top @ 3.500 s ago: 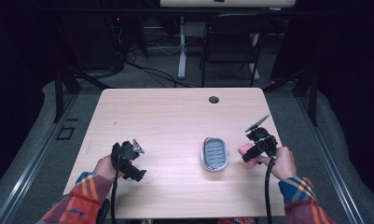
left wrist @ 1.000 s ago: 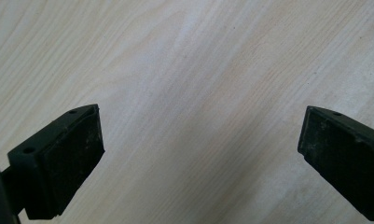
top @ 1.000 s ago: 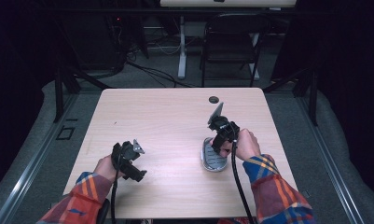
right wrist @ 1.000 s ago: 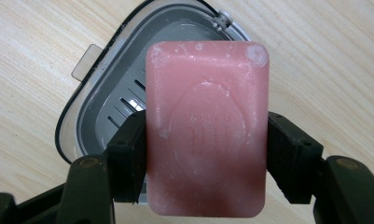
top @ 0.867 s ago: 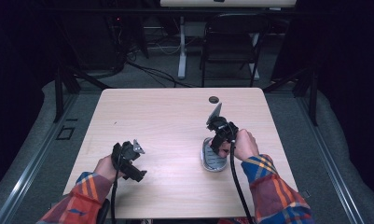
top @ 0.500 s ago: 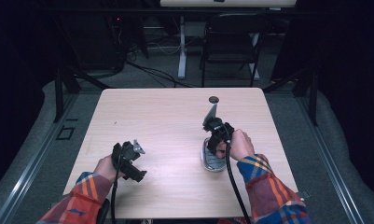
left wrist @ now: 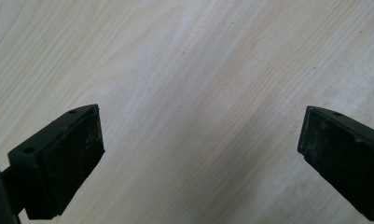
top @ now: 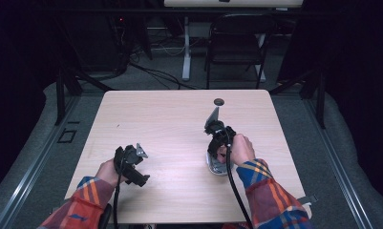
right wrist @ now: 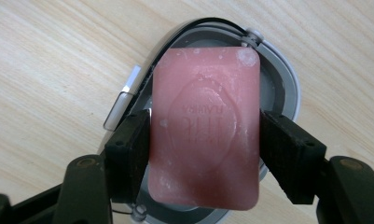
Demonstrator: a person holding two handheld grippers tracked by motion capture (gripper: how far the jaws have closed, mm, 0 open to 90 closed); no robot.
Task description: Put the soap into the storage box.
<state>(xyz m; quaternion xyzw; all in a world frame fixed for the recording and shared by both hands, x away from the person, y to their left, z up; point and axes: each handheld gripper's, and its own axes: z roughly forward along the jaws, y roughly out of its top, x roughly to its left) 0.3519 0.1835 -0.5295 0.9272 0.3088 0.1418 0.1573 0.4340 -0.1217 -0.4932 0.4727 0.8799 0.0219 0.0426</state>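
Pink soap bar (between jaws) above grey dish, bare table around.

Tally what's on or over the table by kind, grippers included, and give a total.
Grippers: 2 (left gripper, right gripper)
Soap bars: 1 (pink soap, between the right gripper's pads)
Soap dishes: 1 (grey dish, under the soap)
Total: 4
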